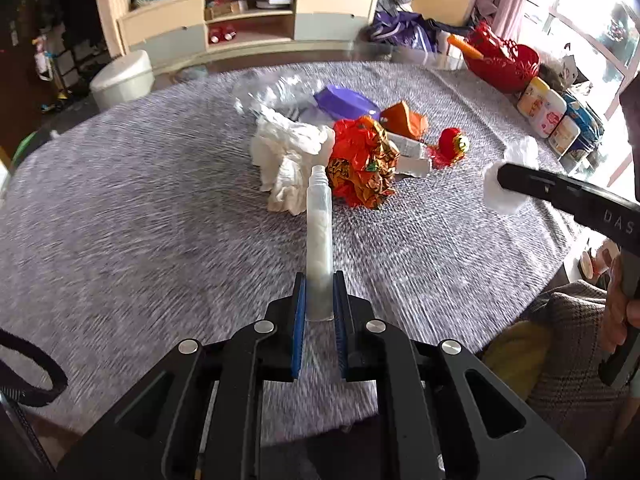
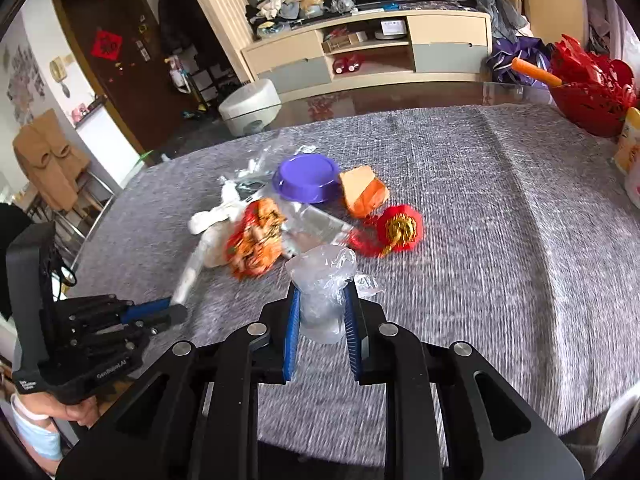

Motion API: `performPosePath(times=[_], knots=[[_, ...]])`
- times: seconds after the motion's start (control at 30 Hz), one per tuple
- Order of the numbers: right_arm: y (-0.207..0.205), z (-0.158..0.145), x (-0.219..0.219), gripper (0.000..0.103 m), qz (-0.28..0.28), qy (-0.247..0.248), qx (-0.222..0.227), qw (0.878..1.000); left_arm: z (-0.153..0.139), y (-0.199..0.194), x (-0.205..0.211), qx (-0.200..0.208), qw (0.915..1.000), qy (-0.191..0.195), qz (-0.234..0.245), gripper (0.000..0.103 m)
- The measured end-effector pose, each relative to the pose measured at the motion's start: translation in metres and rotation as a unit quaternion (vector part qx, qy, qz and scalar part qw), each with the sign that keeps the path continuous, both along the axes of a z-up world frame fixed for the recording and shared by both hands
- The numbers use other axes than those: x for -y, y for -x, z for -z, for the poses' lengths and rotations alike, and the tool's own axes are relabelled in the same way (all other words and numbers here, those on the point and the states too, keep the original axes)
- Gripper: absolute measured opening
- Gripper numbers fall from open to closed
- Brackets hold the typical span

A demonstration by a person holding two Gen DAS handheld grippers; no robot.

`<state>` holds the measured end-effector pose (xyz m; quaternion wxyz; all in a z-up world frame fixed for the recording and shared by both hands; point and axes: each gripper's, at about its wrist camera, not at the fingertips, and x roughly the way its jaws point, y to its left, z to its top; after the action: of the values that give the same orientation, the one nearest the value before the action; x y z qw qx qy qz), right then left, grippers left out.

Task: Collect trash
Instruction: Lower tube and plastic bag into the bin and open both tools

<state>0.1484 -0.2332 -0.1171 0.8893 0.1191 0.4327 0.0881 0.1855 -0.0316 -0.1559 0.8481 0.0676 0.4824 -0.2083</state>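
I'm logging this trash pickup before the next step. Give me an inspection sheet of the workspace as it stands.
Surface: round table under a grey woven cloth.
Job's things: clear plastic bottle in the left gripper; crumpled clear plastic in the right gripper.
Clutter: white tissue, orange-red foil wrapper, purple lid, orange carton and red ornament heaped mid-table.
Grippers: both jaws closed on their loads, raised above the cloth.
Cables: black loop at the left view's edge.
Surroundings: red basket, cream TV cabinet, brown door.
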Motion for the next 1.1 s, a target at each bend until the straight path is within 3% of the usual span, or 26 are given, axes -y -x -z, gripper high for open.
performPosePath(times=[0.23, 0.47, 0.8, 1.1], knots=[[0.043, -0.015, -0.012, 0.021, -0.006, -0.005, 0.010, 1.000, -0.030, 0.049, -0.013, 0.023, 0.9997, 0.012, -0.004, 0.012], [0.086, -0.010, -0.030, 0.021, -0.023, -0.013, 0.008, 1.000, -0.030, 0.102, -0.017, 0.022, 0.9995, 0.021, -0.001, 0.012], [0.117, 0.043, -0.057, 0.021, -0.054, -0.012, -0.046, 0.997, 0.020, 0.156, -0.022, -0.029, 0.9991, 0.029, -0.010, 0.012], [0.138, 0.095, -0.078, 0.021, -0.065, -0.003, -0.106, 0.992, 0.072, 0.174, -0.022, -0.080, 0.9961, 0.035, -0.013, 0.012]])
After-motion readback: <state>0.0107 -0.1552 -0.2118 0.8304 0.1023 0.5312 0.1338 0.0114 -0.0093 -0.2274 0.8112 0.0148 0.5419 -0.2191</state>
